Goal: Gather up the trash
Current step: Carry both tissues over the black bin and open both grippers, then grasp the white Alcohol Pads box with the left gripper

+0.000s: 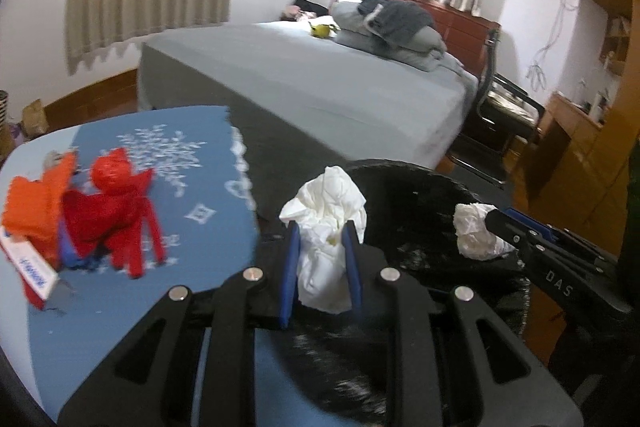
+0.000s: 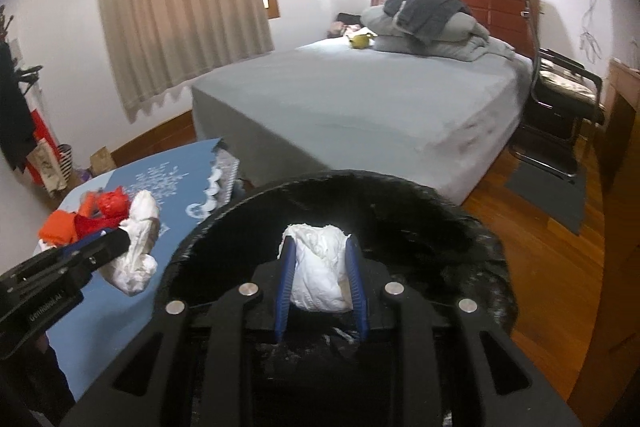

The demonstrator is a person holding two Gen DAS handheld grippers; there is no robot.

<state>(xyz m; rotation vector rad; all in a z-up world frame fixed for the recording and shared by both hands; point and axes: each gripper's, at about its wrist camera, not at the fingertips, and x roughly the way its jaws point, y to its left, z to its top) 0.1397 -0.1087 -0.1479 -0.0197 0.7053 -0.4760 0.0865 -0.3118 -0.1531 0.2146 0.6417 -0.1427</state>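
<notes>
Left wrist view: my left gripper is nearly closed, its blue pads clamped on a crumpled white tissue wad, held past the right edge of the blue snowflake tabletop and over the near rim of the black-bagged trash bin. My right gripper comes in from the right with a second tissue wad pinched at its tip, hanging over the bin mouth. Right wrist view: same grip confirmed head-on, right gripper narrow on its tissue wad, centred over the black trash bin; left gripper shows at left with its tissue at the table's bin-side edge. Progress, my read: two pieces picked and carried to the bin, neither released, so the drop is what's left for these. Red and orange crumpled wrappers plus a small red-white carton sit toward the left edge of the tabletop; I'd guess those are trash too, not certain. View differences: left wrist shows that leftover pile in detail, and the carton; right wrist shows it small and partly hidden. Right wrist shows the full bin rim, wood floor, and some white scraps low in the bin, blurred, can't tell what.
</notes>
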